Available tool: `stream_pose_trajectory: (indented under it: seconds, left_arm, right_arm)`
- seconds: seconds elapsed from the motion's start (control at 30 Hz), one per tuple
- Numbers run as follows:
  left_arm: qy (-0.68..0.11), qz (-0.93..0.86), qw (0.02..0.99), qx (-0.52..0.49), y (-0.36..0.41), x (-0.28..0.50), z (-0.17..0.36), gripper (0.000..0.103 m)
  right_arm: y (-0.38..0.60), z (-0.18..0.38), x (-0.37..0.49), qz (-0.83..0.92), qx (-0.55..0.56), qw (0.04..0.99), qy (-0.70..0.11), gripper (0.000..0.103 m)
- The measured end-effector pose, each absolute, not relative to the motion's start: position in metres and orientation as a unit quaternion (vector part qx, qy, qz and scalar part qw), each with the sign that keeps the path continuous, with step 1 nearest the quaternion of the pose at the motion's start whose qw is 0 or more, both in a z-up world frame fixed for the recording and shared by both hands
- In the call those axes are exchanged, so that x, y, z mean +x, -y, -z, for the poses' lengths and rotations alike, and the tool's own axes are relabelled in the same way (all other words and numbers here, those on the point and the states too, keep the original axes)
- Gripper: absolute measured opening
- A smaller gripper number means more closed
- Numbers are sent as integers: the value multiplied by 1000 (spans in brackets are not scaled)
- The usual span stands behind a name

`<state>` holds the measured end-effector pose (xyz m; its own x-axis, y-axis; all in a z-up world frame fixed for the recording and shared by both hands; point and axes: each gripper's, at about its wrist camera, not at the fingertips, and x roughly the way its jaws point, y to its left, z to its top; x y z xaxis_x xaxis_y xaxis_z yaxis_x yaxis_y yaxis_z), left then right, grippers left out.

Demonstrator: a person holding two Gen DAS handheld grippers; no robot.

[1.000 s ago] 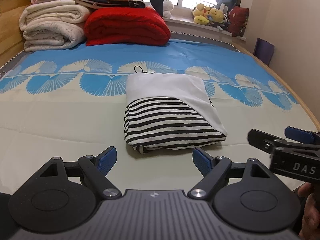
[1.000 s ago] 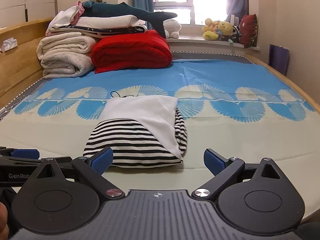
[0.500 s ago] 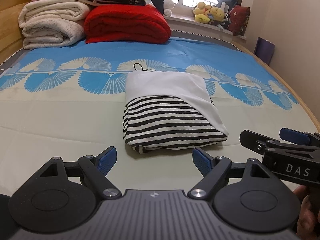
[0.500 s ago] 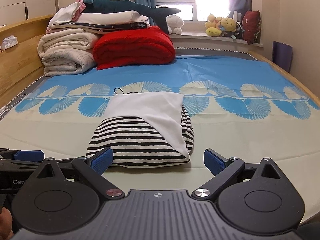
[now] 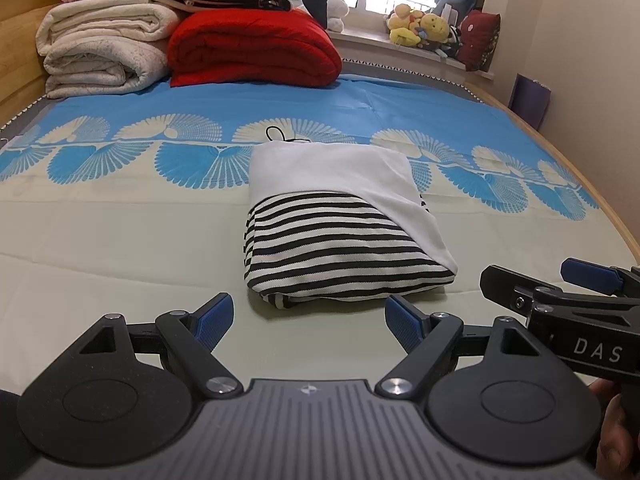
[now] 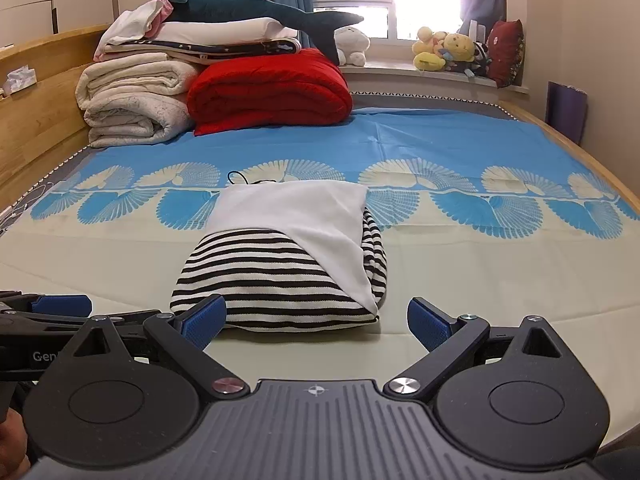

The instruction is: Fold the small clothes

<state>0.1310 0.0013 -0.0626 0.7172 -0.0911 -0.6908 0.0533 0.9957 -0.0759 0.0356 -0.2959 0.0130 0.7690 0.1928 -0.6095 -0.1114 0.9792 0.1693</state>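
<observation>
While its blue-padded fingers stand wide apart and empty, the left gripper [image 5: 308, 318] hovers low over the bed [image 5: 120, 240], just short of the folded striped garment [image 5: 340, 256] lying mid-mattress with a white layer over its far half. Beside it, the right gripper [image 6: 316, 320] is likewise spread, grasping nothing.

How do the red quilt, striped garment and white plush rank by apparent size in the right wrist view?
1. Striped garment and red quilt: alike; the garment lies nearer, so unsure.
2. White plush: clearly smallest.
</observation>
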Motion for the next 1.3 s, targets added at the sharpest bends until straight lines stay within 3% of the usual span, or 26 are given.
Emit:
stream_pose_trajectory:
  seconds: [1.3]
  left_arm:
    - [-377, 38, 925, -26, 1, 132, 65, 87]
  right_arm:
    - [296, -9, 35, -78, 60, 938, -333, 97]
